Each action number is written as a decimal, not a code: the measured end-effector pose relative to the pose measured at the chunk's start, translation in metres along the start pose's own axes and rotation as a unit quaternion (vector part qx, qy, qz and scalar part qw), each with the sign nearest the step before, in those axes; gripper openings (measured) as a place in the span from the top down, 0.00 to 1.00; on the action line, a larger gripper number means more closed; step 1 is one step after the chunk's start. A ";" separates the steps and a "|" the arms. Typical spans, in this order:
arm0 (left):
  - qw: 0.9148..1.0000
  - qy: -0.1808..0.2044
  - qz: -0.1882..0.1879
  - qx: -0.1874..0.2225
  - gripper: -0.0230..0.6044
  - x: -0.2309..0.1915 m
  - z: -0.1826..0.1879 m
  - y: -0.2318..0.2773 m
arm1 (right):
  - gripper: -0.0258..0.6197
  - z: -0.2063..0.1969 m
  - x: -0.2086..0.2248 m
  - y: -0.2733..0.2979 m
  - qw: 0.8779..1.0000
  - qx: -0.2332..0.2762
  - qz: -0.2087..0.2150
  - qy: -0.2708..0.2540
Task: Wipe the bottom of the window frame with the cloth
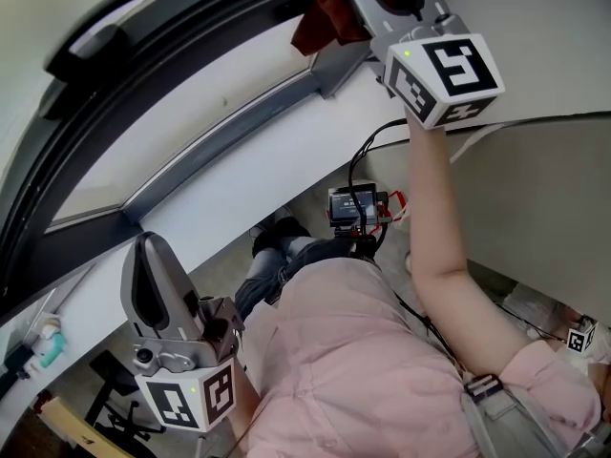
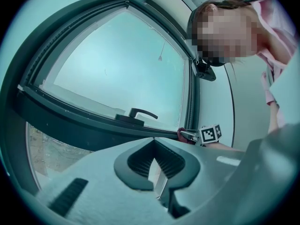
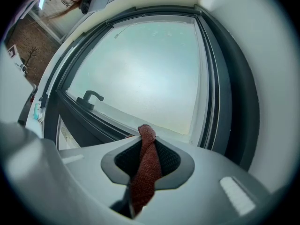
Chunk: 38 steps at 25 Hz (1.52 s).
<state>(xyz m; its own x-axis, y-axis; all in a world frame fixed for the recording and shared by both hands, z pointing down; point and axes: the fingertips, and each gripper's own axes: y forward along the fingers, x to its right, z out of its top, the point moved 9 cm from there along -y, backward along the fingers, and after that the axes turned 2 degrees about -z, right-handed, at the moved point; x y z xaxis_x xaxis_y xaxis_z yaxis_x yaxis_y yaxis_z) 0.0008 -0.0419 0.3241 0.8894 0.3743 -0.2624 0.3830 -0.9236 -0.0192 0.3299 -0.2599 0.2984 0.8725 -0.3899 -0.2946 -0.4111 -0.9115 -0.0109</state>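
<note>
Rust-red cloth [image 3: 144, 172] is twisted into a rope with its long axis running straight along the jaws. Its tip pokes past them toward the bottom of the window frame [image 3: 108, 124], near the right-hand corner. The right gripper [image 3: 146, 142] is clamped tight on it. Whether the tip touches the frame is hard to call, and the head view's top edge cuts the cloth off. Window handle [image 3: 91, 97] sits well left. Low beside the white sill [image 1: 286, 175], the left gripper [image 1: 153, 275] has its jaws together, holding nothing.
</note>
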 end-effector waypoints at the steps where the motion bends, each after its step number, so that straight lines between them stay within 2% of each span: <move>1: 1.000 0.001 0.001 0.003 0.97 0.001 -0.001 0.000 | 0.86 0.001 0.002 0.000 1.000 0.002 -0.001 -0.002; 7: 1.000 -0.003 0.005 -0.003 0.97 0.006 -0.001 -0.006 | 0.86 -0.001 -0.001 -0.008 1.000 -0.004 -0.004 0.008; 18: 0.999 0.006 0.018 0.034 0.97 0.011 0.006 -0.006 | 0.86 -0.005 0.012 -0.005 1.000 -0.001 -0.017 0.017; 38: 0.997 0.019 0.052 0.062 0.97 0.004 0.015 -0.036 | 0.86 -0.019 0.046 -0.014 0.994 -0.019 -0.111 0.004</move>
<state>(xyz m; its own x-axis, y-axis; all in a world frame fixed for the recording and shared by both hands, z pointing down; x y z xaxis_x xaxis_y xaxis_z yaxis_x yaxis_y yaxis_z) -0.0133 -0.0080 0.3091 0.9325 0.2770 -0.2316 0.2570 -0.9598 -0.1131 0.3808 -0.2673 0.3027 0.9426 -0.1787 -0.2821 -0.1974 -0.9796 -0.0389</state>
